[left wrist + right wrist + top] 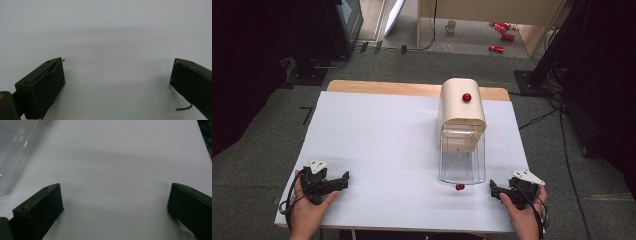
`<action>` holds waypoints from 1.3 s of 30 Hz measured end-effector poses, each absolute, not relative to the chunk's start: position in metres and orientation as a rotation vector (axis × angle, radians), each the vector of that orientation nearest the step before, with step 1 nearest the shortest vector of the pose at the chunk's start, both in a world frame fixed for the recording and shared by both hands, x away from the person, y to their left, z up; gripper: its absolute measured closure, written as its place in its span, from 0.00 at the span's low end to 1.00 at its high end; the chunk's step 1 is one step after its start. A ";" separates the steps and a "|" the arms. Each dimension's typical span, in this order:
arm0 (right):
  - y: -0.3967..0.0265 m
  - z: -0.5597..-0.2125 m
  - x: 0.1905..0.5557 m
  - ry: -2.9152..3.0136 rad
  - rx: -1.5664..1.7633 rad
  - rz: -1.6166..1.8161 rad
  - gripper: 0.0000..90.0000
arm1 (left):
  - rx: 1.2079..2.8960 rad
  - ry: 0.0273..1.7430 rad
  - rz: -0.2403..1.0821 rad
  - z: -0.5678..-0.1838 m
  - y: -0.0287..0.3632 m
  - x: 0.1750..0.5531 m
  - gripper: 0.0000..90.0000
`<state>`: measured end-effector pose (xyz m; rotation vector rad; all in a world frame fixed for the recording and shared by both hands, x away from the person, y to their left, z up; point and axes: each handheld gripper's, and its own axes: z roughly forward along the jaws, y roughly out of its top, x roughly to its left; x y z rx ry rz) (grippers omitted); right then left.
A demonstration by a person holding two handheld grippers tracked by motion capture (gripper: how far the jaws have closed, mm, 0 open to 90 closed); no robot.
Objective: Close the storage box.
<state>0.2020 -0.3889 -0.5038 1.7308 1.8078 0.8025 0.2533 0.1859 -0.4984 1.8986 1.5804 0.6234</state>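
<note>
two grippers rest low at the near edge of the white table point(377, 150), one in each hand, both with nothing in them. left gripper point(343, 179) sits at the near left corner, jaws spread wide over bare tabletop in the left gripper view point(117, 82), nothing between them. right gripper point(493, 187) sits at the near right, jaws also wide apart in the right gripper view point(115, 205), and a clear plastic wall point(15, 152) shows at its upper left. task things: a cream box with a rounded top point(462, 107) stands right of centre toward the far side, a red knob point(467, 97) on top, and a clear drawer point(462, 162) is pulled out of it toward the person. drawer looks empty but hard to be sure through the plastic. a small red ball point(460, 187) lies on the table just in front of the drawer's near end, between the drawer and the right gripper, closer to the right one. step in hand reads as the start, or a pause, before picking up the ball, nothing grasped yet. next move probably calls for the right gripper to slide left to the ball, straddle it with open jaws, close gently since it can roll, then lift it over the drawer rim. floor behind has a mug point(451, 26) and red cans point(502, 35), not relevant.
</note>
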 end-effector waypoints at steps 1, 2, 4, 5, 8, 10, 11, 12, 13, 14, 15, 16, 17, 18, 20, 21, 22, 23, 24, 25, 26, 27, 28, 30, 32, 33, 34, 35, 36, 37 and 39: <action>-0.389 -0.504 0.202 1.808 1.731 0.803 0.00 | 1.899 1.580 0.623 -0.498 0.186 0.253 0.00; -0.389 -0.503 0.201 1.808 1.734 0.814 0.00 | 1.899 1.579 0.623 -0.498 0.186 0.253 0.00; -0.388 -0.502 0.200 1.807 1.734 0.818 0.00 | 1.897 1.579 0.622 -0.498 0.186 0.253 0.00; -0.388 -0.500 0.199 1.801 1.741 0.826 0.00 | 1.897 1.579 0.622 -0.498 0.186 0.253 0.00; -0.383 -0.495 0.194 1.792 1.726 0.844 0.00 | 1.896 1.580 0.623 -0.498 0.186 0.253 0.00; -0.380 -0.491 0.190 1.792 1.720 0.848 0.00 | 1.898 1.579 0.622 -0.498 0.186 0.253 0.00; -0.380 -0.491 0.190 1.792 1.720 0.848 0.00 | 1.898 1.579 0.622 -0.498 0.186 0.253 0.00; -0.376 -0.487 0.187 1.790 1.718 0.857 0.00 | 1.899 1.579 0.623 -0.498 0.186 0.253 0.00; -0.376 -0.487 0.187 1.790 1.718 0.857 0.00 | 1.899 1.579 0.623 -0.498 0.186 0.253 0.00; -0.375 -0.485 0.185 1.791 1.716 0.862 0.00 | 1.898 1.580 0.623 -0.498 0.186 0.253 0.00; -0.373 -0.483 0.184 1.793 1.719 0.863 0.00 | 1.898 1.580 0.623 -0.498 0.186 0.253 0.00; -0.369 -0.481 0.180 1.800 1.711 0.867 0.00 | 1.898 1.579 0.622 -0.498 0.186 0.253 0.00; -0.369 -0.481 0.180 1.800 1.711 0.867 0.00 | 1.898 1.579 0.622 -0.498 0.186 0.253 0.00; -0.365 -0.478 0.178 1.809 1.701 0.874 0.00 | 1.899 1.579 0.623 -0.498 0.186 0.253 0.00; -0.362 -0.476 0.176 1.816 1.687 0.883 0.00 | 1.898 1.579 0.623 -0.498 0.186 0.253 0.00; -0.362 -0.476 0.176 1.816 1.687 0.883 0.00 | 1.898 1.579 0.623 -0.498 0.186 0.253 0.00; -0.360 -0.474 0.175 1.817 1.685 0.884 0.00 | 1.898 1.579 0.622 -0.498 0.186 0.253 0.00; -0.358 -0.472 0.174 1.819 1.683 0.889 0.00 | 1.898 1.579 0.622 -0.498 0.186 0.253 0.00; -0.357 -0.471 0.173 1.820 1.673 0.895 0.00 | 1.898 1.579 0.622 -0.498 0.186 0.253 0.00; -0.355 -0.469 0.171 1.818 1.675 0.900 0.00 | 1.897 1.579 0.622 -0.498 0.186 0.253 0.00; -0.351 -0.467 0.169 1.822 1.666 0.914 0.00 | 1.897 1.579 0.622 -0.498 0.186 0.253 0.00; -0.349 -0.465 0.168 1.825 1.664 0.920 0.00 | 1.896 1.580 0.622 -0.498 0.186 0.253 0.00; -0.347 -0.464 0.167 1.826 1.656 0.926 0.00 | 1.896 1.580 0.622 -0.498 0.186 0.253 0.00; -0.345 -0.462 0.165 1.828 1.646 0.934 0.00 | 1.896 1.580 0.622 -0.498 0.186 0.253 0.00; -0.339 -0.458 0.162 1.836 1.622 0.951 0.00 | 1.898 1.579 0.622 -0.498 0.186 0.253 0.00; -0.337 -0.457 0.162 1.841 1.614 0.958 0.00 | 1.898 1.579 0.622 -0.498 0.186 0.253 0.00; -0.336 -0.456 0.161 1.843 1.617 0.969 0.00 | 1.898 1.579 0.622 -0.498 0.186 0.253 0.00; -0.336 -0.456 0.161 1.843 1.617 0.969 0.00 | 1.899 1.579 0.622 -0.498 0.186 0.253 0.00; -0.333 -0.456 0.160 1.852 1.613 0.981 0.00 | 1.899 1.579 0.623 -0.498 0.186 0.253 0.00; -0.331 -0.455 0.160 1.855 1.611 0.985 0.00 | 1.899 1.579 0.622 -0.498 0.186 0.253 0.00; -0.329 -0.455 0.159 1.861 1.608 0.989 0.00 | 1.899 1.579 0.623 -0.498 0.186 0.253 0.00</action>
